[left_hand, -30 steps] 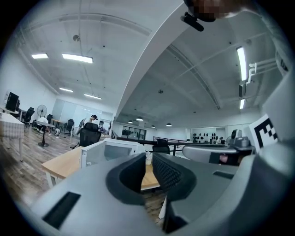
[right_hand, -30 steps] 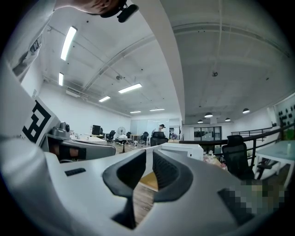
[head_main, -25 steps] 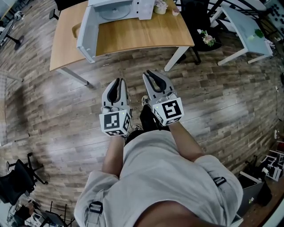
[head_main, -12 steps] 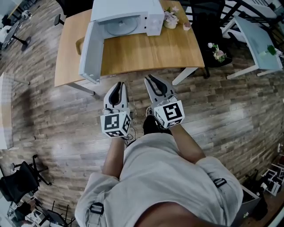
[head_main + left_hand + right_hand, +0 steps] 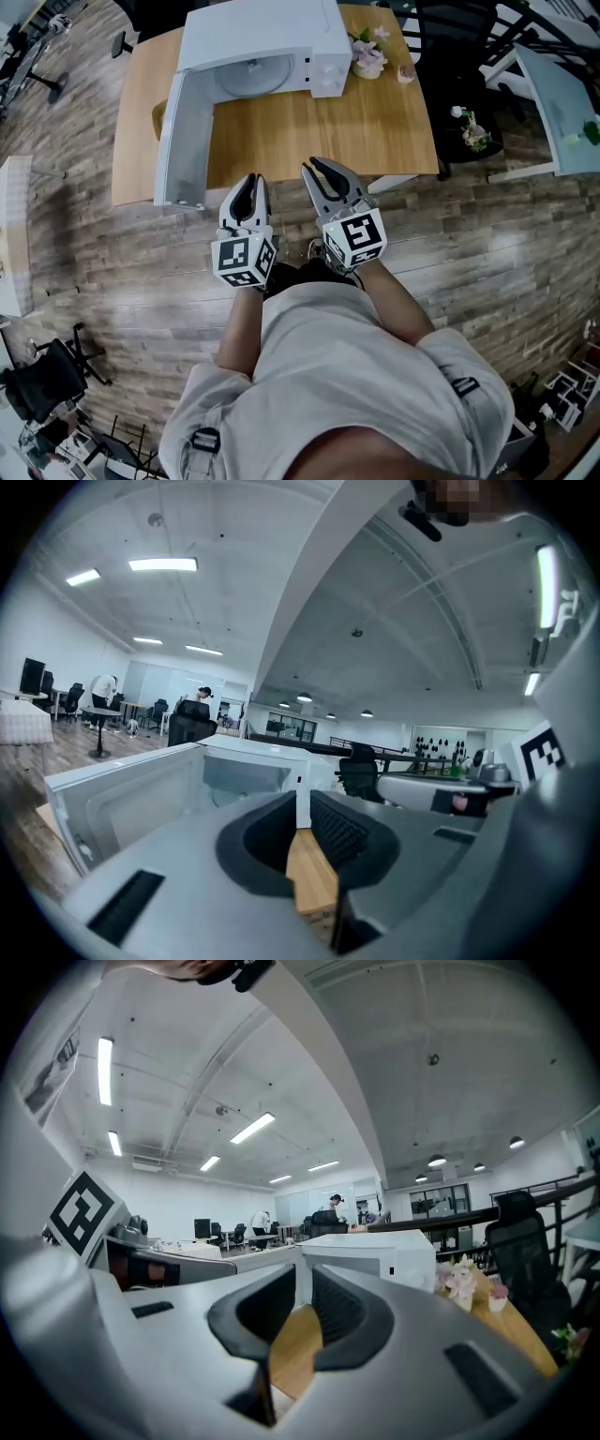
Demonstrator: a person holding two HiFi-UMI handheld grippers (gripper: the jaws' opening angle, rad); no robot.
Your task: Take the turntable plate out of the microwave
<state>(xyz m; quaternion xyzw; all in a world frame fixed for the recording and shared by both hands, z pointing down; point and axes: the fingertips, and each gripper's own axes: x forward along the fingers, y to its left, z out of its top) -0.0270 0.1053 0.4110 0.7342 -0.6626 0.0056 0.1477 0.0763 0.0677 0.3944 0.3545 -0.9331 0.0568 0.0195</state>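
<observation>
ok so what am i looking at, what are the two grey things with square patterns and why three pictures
No robot here: a person stands on a wooden floor with a two-jaw tool in each hand, the left hand-held gripper and the right hand-held gripper. The cube with square markers is part of each tool. The top-down picture comes from a camera on the person's head; the other two come from cameras riding on each gripper, looking along its jaws. Ahead is a wooden table with a white microwave, its door swung open and the turntable plate inside. A small pot of flowers stands beside it. Both pairs of jaws stand slightly apart with nothing between them, so nothing is held.
</observation>
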